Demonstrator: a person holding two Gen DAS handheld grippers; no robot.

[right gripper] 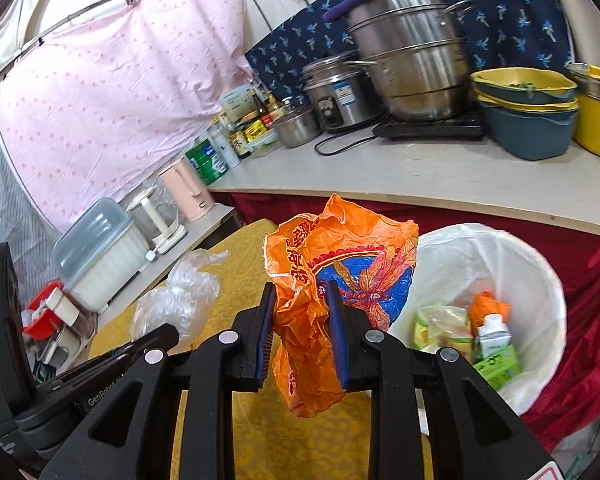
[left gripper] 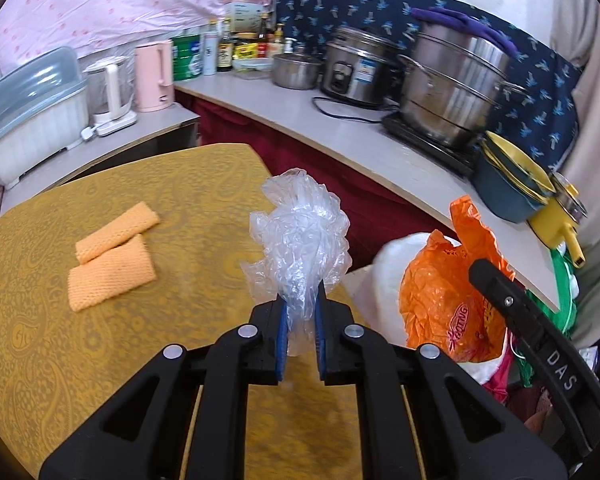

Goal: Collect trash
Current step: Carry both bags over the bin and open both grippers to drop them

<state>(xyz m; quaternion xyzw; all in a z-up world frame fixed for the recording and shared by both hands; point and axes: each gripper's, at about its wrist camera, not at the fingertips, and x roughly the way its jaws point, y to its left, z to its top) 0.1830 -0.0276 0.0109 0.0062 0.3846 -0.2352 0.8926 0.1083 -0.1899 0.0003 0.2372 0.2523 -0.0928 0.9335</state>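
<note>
Crumpled clear plastic bag (left gripper: 300,240) is pinched upright in the left claw (left gripper: 300,344), over the yellow desk (left gripper: 100,360). Orange printed bag (right gripper: 332,300) hangs scrunched from the right claw (right gripper: 302,340), just beside the white-lined trash bin (right gripper: 540,280), which already holds cartons and wrappers.

Both my feeds are bright and evenly lit, shadows soft. Strong fisheye bending curves the pale grey countertop (left gripper: 300,128); corners vignette black. Glare streaks the stacked stainless steel steamer pot (right gripper: 412,52). Slight blur lower down.
</note>
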